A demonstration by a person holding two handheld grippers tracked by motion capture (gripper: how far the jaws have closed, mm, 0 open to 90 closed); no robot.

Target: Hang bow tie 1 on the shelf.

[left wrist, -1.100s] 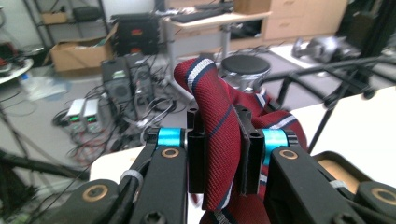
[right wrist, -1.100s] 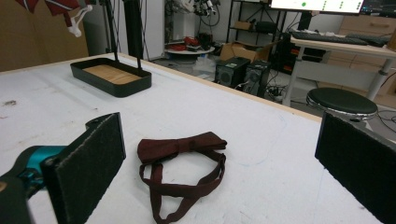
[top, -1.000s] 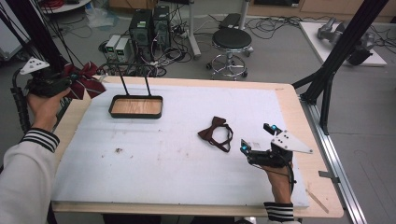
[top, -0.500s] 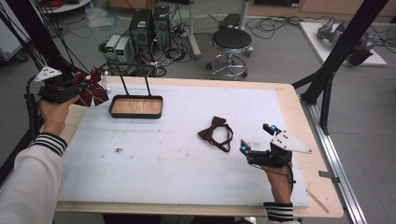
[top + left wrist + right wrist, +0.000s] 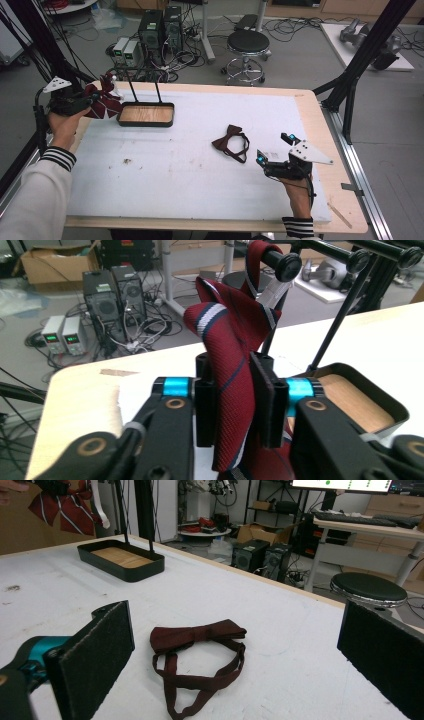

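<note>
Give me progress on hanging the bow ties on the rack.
Done: nothing fully hung yet. In hand: the left tool grips the striped bow tie, its strap looped on a rack bar above the tray; the jaws have just eased open slightly. Left: the plain bow tie lies on the table; the right tool sits open beside it.

Two bow ties (one striped [image 5: 102, 100], one plain [image 5: 231, 142]), one tray [image 5: 146, 114], apparently two rack posts [image 5: 132, 89]

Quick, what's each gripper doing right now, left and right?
Left gripper: jaws just eased open slightly, striped red bow tie between them, pads touching it.
Right gripper: open, empty, facing the dark bow tie.
</note>
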